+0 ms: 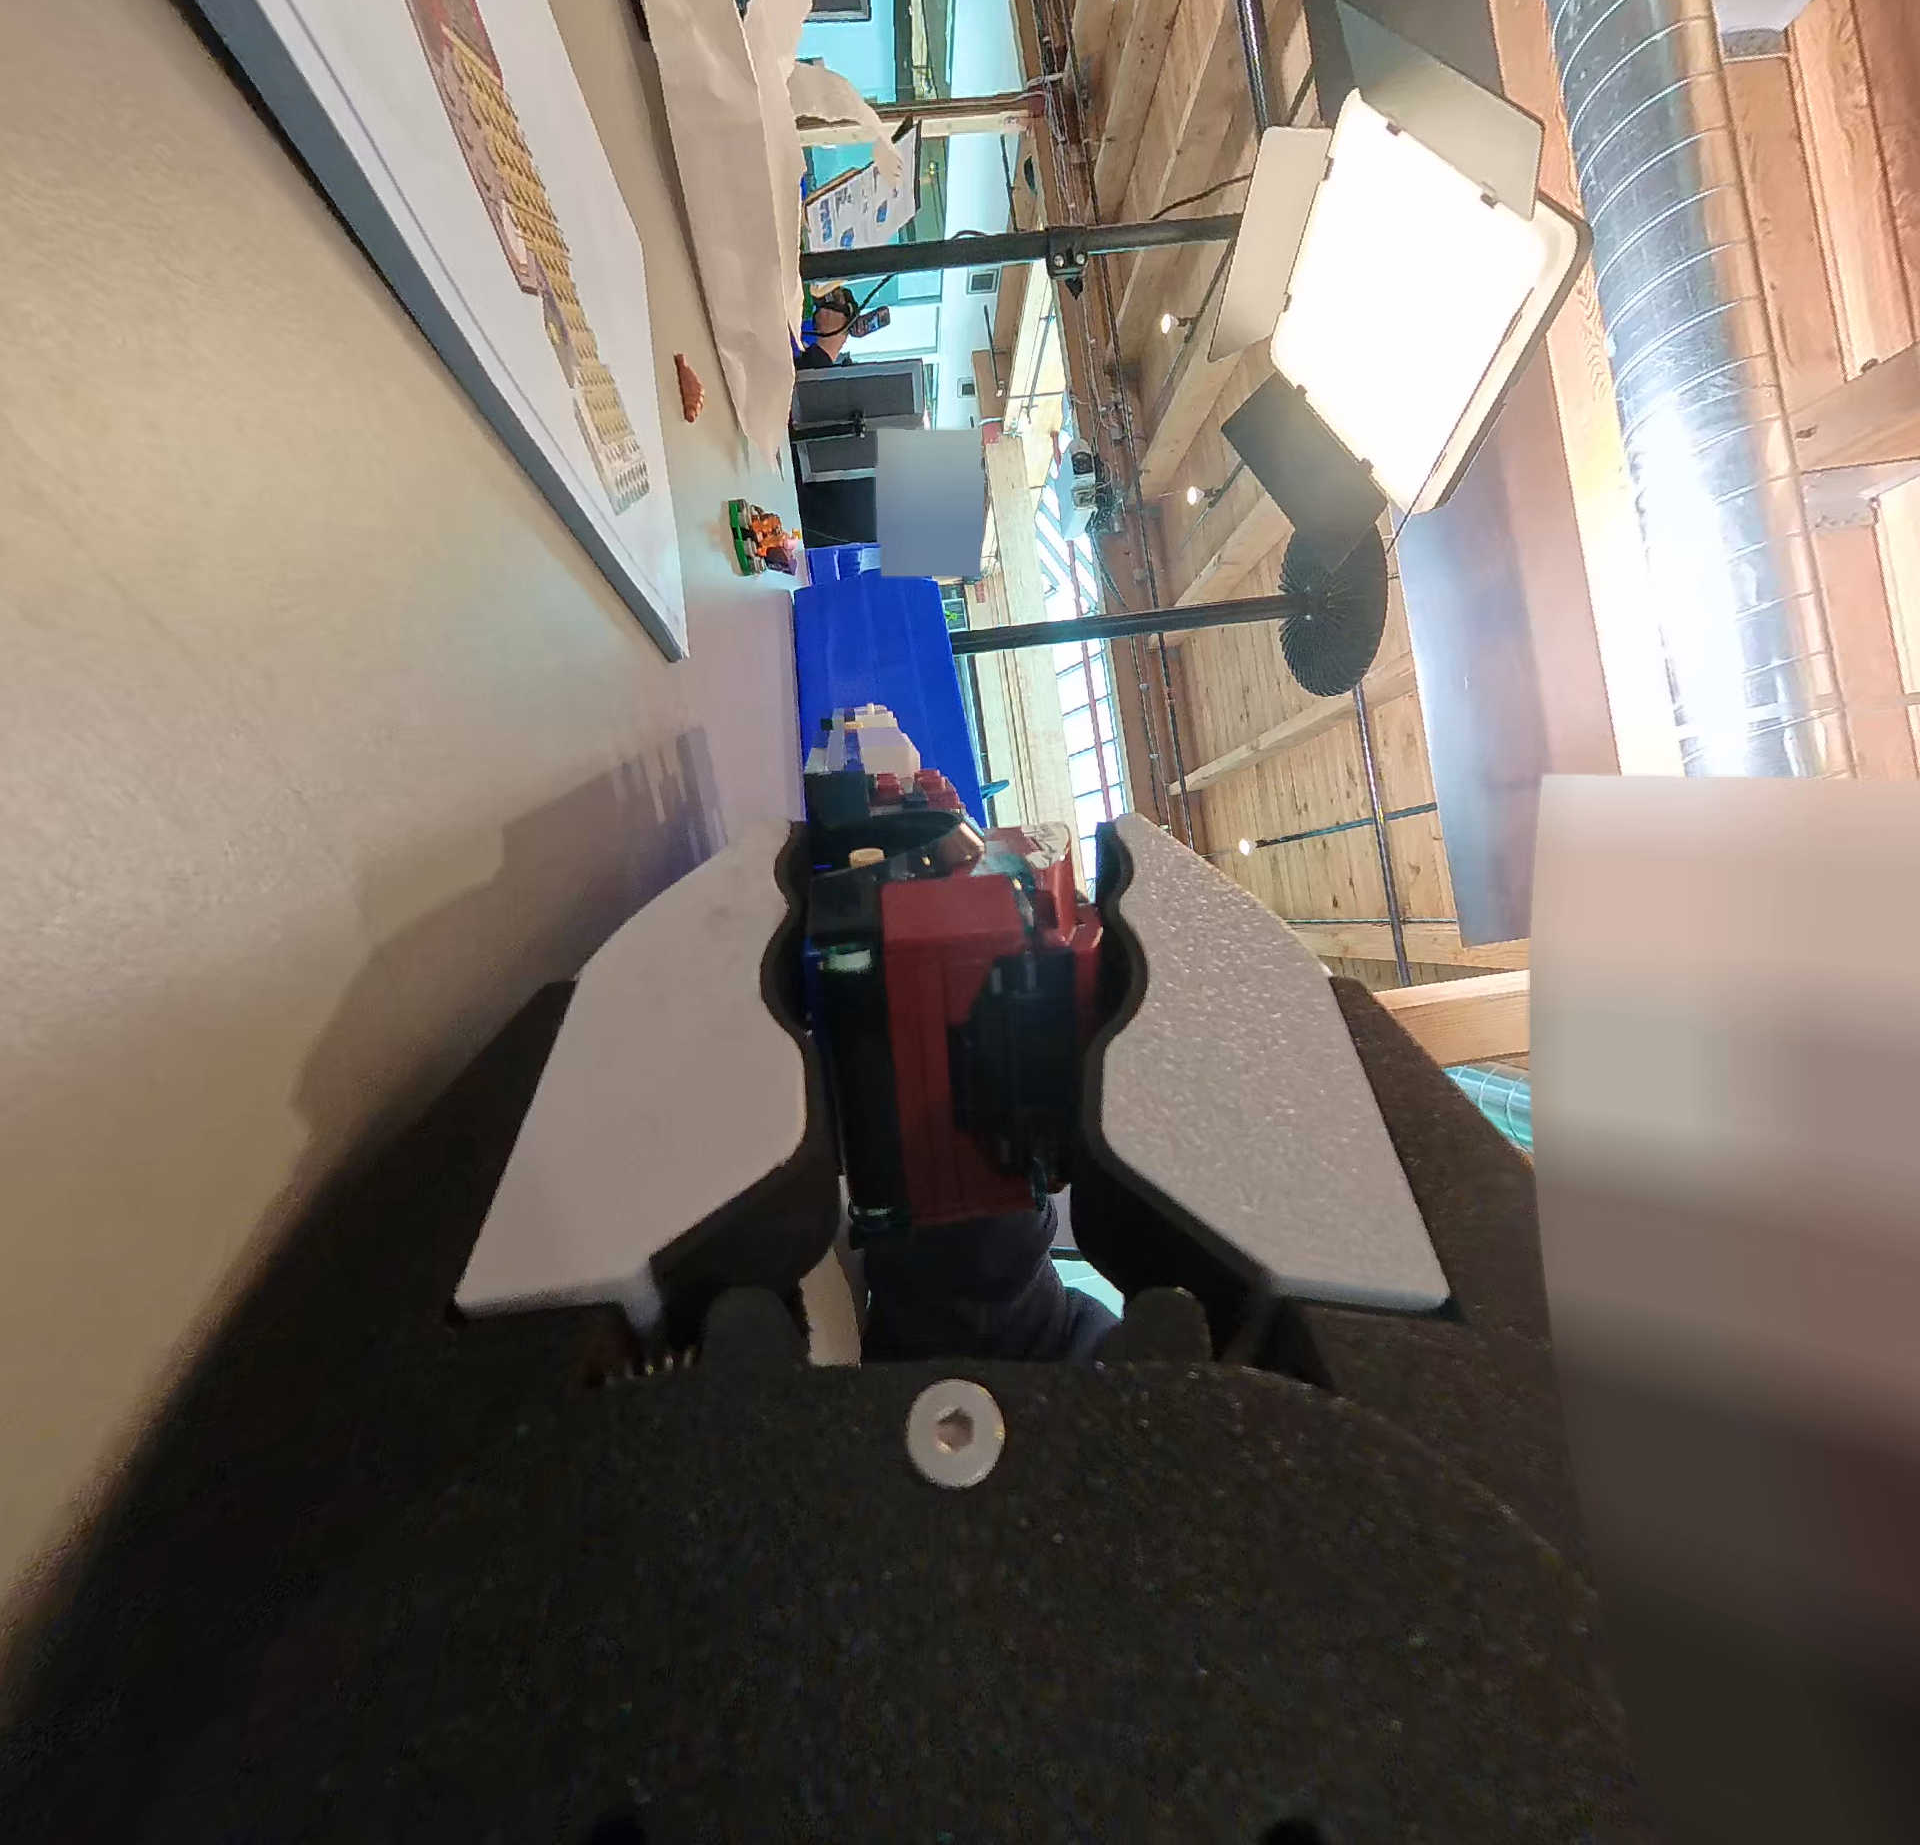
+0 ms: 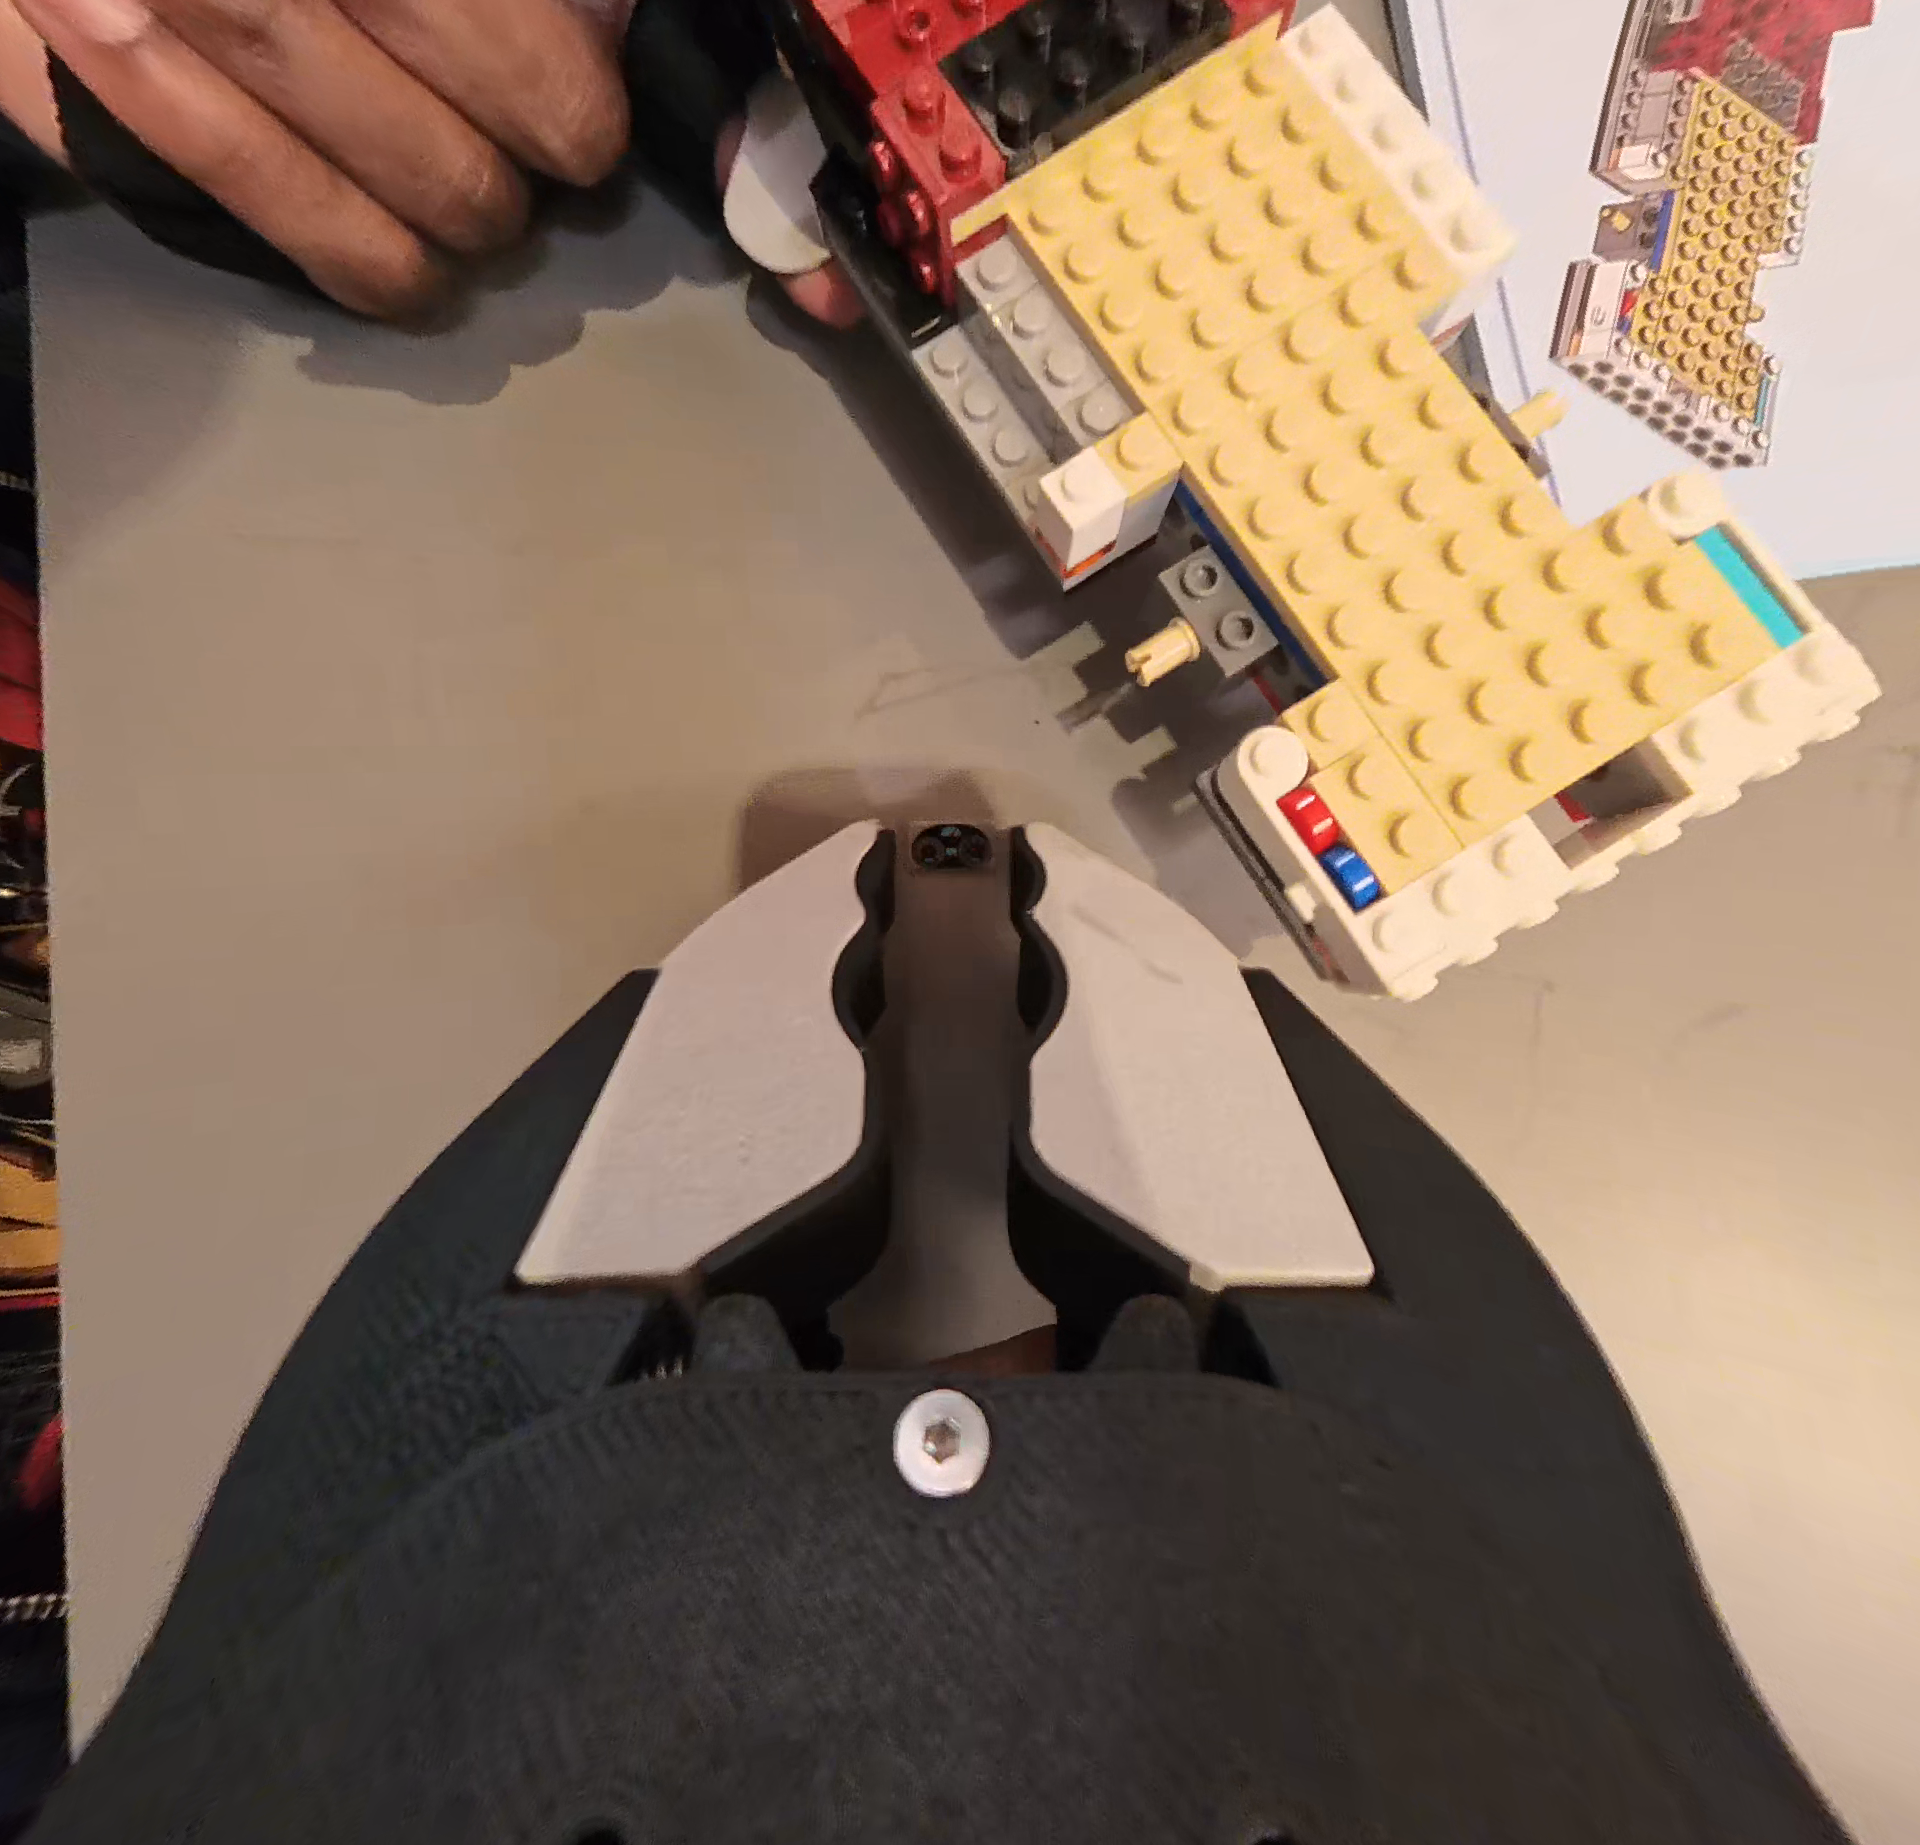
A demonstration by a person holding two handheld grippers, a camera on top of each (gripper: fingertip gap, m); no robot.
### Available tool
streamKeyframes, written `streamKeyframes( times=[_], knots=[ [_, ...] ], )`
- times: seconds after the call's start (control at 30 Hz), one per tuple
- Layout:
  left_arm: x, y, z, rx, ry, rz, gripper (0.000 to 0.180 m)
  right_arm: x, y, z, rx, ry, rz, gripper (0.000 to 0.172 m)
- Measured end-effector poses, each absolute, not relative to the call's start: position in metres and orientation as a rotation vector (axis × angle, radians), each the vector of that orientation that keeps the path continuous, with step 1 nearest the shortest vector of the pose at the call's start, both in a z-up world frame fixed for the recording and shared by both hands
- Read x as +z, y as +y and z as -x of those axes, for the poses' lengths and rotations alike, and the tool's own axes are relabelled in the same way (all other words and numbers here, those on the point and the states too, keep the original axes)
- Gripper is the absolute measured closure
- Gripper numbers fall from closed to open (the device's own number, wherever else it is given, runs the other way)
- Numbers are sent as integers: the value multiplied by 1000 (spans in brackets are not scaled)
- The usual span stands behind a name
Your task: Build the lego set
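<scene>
- Left wrist view: your left gripper (image 1: 951, 860) has its jaws wide, clamped on the red end of the brick model (image 1: 966, 1047), lifted beside the counter (image 1: 260, 652). Twist and bricks may pop off.
- Right wrist view: your right gripper (image 2: 951, 845) pinches a small dark piece (image 2: 949, 849) at the very tips, over the counter, near the model's tan deck (image 2: 1351, 465). That shallow hold could let it slip. The booklet (image 2: 1621, 237) lies beyond.

Grey tabletop (image 2: 520, 600) carried printed brick-building instruction sheet (image 2: 1621, 237) at far edge. Blue plastic bin (image 1: 873, 673) stood beyond. Small orange-and-green brick figure (image 1: 764, 538) and brown piece (image 1: 688, 387) lay near crumpled paper (image 1: 727, 185). Studio light panel (image 1: 1392, 289) hung on black pole (image 1: 1018, 247).
</scene>
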State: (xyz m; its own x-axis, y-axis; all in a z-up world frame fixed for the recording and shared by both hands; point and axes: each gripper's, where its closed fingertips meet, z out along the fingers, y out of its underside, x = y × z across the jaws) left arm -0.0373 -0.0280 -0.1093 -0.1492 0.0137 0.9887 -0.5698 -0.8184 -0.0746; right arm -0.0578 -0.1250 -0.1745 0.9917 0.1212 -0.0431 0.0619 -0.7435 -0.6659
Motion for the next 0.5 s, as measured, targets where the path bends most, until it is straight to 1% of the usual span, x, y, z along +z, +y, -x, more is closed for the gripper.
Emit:
streamKeyframes(
  times=[0.07,0.23,0.37,0.5],
  knots=[
    [-110,-28,37,2016,-622,-1731,127,-174,-123,57,107,-126,2408,155],
    [-110,-29,37,2001,-614,-1722,128,-165,-122,65,133,-177,2379,155],
    [-110,-29,37,1995,-604,-1705,127,-125,-110,89,190,-328,2247,156],
    [-108,-30,38,1997,-601,-1684,127,-85,-79,97,204,-416,2121,156]
  ],
)
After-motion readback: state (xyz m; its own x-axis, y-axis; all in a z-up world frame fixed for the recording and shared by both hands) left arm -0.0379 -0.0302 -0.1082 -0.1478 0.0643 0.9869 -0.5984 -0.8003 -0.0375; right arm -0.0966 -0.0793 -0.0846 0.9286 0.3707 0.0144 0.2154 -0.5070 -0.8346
